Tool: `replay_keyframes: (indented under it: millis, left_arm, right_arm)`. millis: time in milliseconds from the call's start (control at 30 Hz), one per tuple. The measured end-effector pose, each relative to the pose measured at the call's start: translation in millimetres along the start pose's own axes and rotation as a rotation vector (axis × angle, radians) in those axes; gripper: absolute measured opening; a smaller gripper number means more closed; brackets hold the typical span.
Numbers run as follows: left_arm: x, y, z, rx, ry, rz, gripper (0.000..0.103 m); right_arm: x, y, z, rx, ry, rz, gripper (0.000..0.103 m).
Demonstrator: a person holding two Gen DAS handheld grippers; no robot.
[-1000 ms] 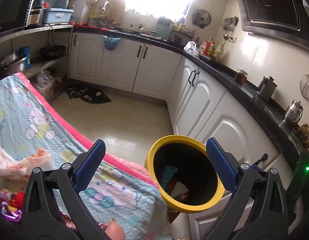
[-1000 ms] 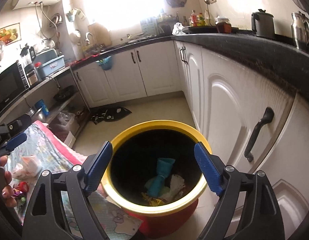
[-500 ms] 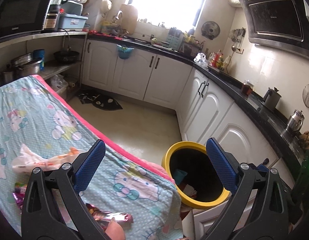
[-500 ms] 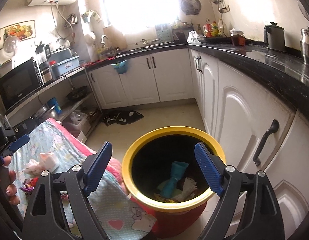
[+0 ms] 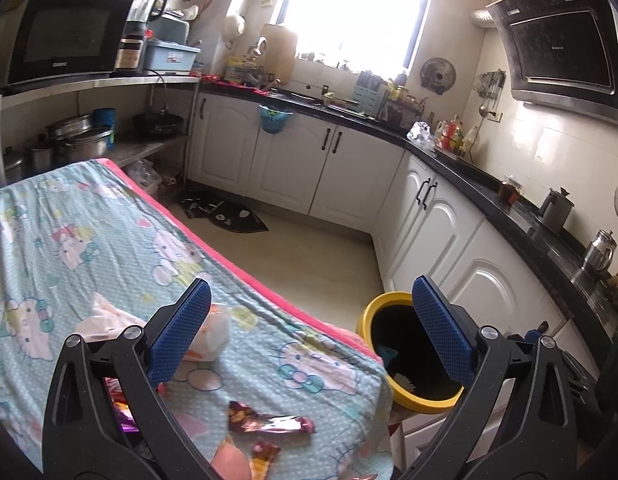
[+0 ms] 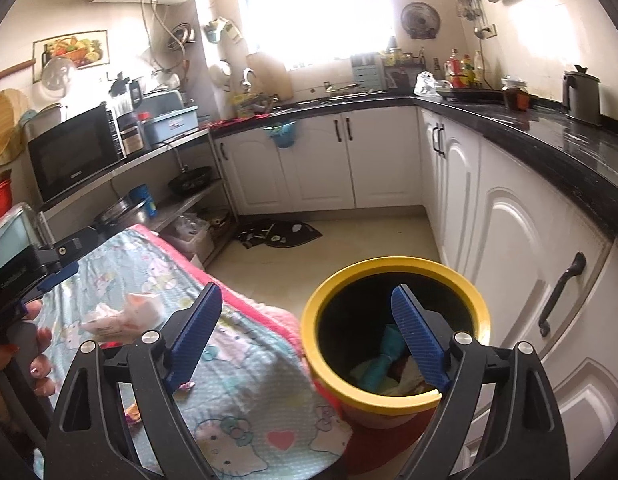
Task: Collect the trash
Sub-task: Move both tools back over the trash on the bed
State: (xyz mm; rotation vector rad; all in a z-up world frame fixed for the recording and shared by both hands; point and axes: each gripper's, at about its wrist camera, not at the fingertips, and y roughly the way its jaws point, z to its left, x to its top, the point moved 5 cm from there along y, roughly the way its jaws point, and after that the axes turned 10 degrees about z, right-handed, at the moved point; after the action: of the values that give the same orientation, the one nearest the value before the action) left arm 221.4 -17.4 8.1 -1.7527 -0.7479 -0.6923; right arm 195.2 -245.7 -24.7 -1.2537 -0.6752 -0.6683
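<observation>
A yellow-rimmed trash bin (image 5: 405, 400) stands on the floor by the table's corner, with a teal scrap (image 6: 389, 350) and paper inside. My left gripper (image 5: 311, 300) hangs open and empty over the table's near end. Below it lie a crumpled white bag (image 5: 215, 330) and shiny maroon candy wrappers (image 5: 269, 424), with a purple wrapper (image 5: 121, 408) behind the left finger. My right gripper (image 6: 307, 300) is open and empty above the gap between table and bin (image 6: 389, 264). The white bag (image 6: 129, 312) shows left of it.
The table wears a pale blue cartoon-cat cloth (image 5: 89, 240) with a pink edge. White cabinets (image 6: 509, 260) under a black counter stand close to the right of the bin. A dark mat (image 5: 225, 216) lies on the floor. A hand (image 6: 29, 340) holds the left gripper.
Both grippers have pulled back and risen from the bin, which now looks smaller. The left view has swung over the table, so the white bag and candy wrappers have come into sight.
</observation>
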Motion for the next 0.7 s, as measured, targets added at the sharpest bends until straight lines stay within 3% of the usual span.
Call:
replay_keyframes:
  millis: [700]
  left_arm:
    - [-2.9, -38.4, 103.7, 0.142, -0.131, -0.034, 0.092]
  right_arm:
    - [-21.6, 0.4, 97.9, 0.138, -0.165, 0.062, 0.085]
